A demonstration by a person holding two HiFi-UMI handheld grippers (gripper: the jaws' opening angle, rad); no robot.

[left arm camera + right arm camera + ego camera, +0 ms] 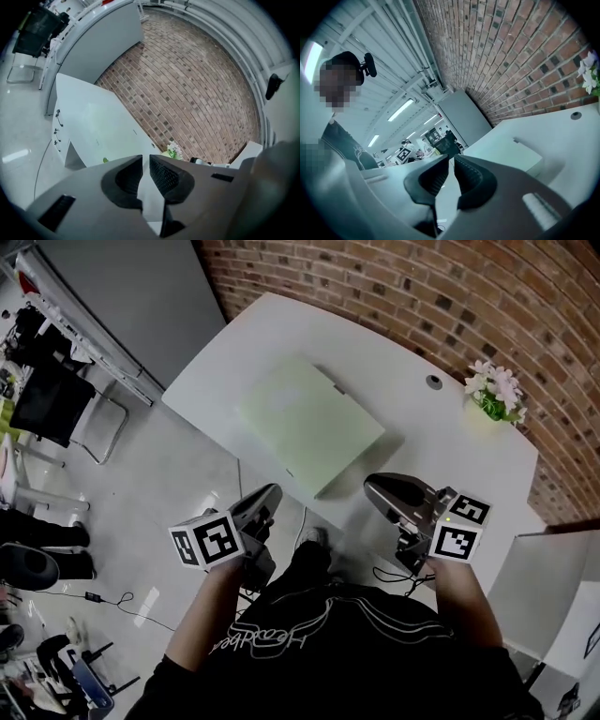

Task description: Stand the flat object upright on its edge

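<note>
In the head view, a flat box [309, 423] lay on its big side in the middle of a white table [422, 442]. It was pale green. No edge of it was lifted. The left gripper [265, 498] and the right gripper [378, 487] hung near the front of the table, one on each side. Neither one touched the box. A small pot of flowers [494, 390] stood far back, by the brick wall [422, 287].

In the left gripper view, the left gripper [146, 161] had its jaws pressed almost together, with nothing between them. The table [89, 117] was ahead of it. The box was too pale to pick out there.

In the right gripper view, the right gripper [451, 163] also had its jaws pressed almost together and held nothing. The box [511, 154] lay flat on the table, off to the right of the jaws and apart from them.

So the job had not really begun. The step in hand looked like reaching for the box. To do it well, the jaws would likely need to spread first. One gripper could pinch a side edge and tip that edge up slowly. The other could wait at the far side, so the box did not slide away. The low edge should stay on the table the whole time. A wide, thin box may fall over, so both grippers should stay close until it stood by itself.
</note>
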